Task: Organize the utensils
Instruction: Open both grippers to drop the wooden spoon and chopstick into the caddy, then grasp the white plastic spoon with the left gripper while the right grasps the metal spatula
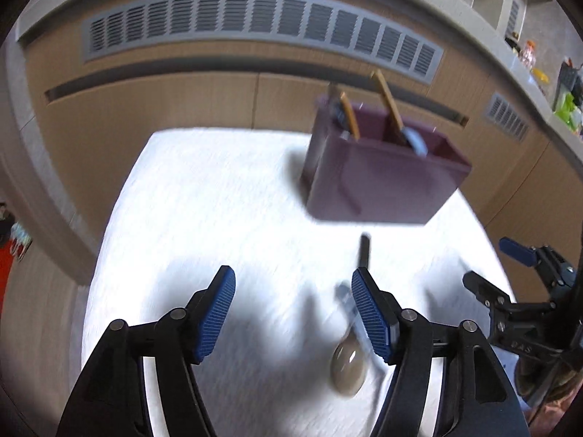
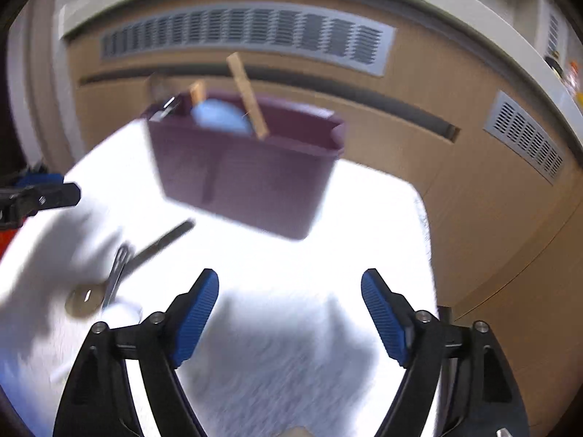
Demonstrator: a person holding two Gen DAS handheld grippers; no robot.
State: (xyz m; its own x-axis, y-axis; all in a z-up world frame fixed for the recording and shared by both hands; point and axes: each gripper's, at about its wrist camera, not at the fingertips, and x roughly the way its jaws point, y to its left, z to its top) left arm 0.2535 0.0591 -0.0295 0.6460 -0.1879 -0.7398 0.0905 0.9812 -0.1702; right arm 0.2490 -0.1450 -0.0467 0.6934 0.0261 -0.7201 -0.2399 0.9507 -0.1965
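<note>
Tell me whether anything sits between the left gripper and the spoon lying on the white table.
Nothing visible does. The left gripper is open, and the spoon lies on the table just beside its right finger, with a second blurred utensil crossing its handle. The purple bin stands farther back.

The right gripper (image 2: 289,313) hangs over the white surface (image 2: 364,218), its blue-padded jaws spread wide with nothing between them. At twelve o'clock from it stands a maroon utensil holder (image 2: 244,178) with a divider; two wooden handles (image 2: 247,96) and something pale blue (image 2: 218,116) poke out of it. At ten o'clock a spoon (image 2: 94,296) and a dark-handled utensil (image 2: 160,242) lie crossed on the surface. The other gripper's tip (image 2: 40,195) enters at nine o'clock. Wooden cabinets with grey vents (image 2: 244,34) stand behind.
</note>
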